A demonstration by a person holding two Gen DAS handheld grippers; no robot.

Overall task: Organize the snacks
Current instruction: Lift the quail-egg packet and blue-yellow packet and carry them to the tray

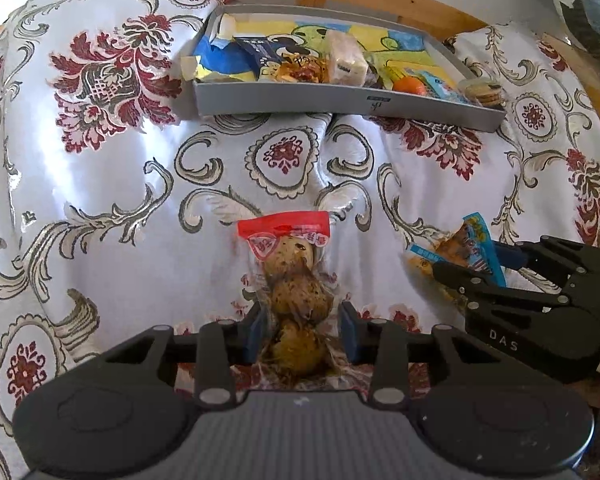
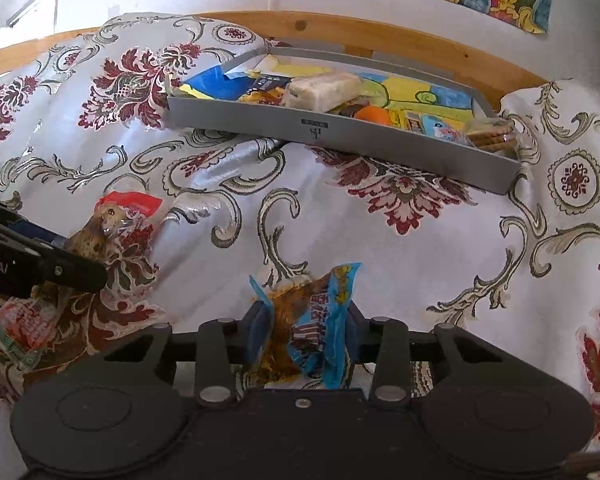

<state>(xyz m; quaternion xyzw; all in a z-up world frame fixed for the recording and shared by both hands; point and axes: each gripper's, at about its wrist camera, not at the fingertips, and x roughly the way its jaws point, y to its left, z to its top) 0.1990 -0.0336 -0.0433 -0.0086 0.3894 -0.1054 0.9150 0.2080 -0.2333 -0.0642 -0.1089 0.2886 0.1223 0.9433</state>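
Left gripper (image 1: 300,332) clamping clear red-topped egg packet (image 1: 296,280); right gripper (image 2: 306,334) pinching crinkly blue wrapper (image 2: 320,320); either risks slipping before reaching grey tray (image 2: 340,136), upper centre.

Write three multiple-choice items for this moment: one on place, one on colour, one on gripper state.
1. Where does the grey tray stand?
A. On the patterned cloth, near the wooden rail
B. On the floor
C. In the left gripper

2. What colour is the top band of the speckled-egg packet?
A. Green
B. Red
C. Black

3. What is the right gripper doing?
A. Open over the tray
B. Shut on nothing
C. Shut on the blue snack packet

Answers: 1 A, the tray rests on the floral cloth by the rail; 2 B, the seal above the eggs is red; 3 C, both pads press the blue wrapper.
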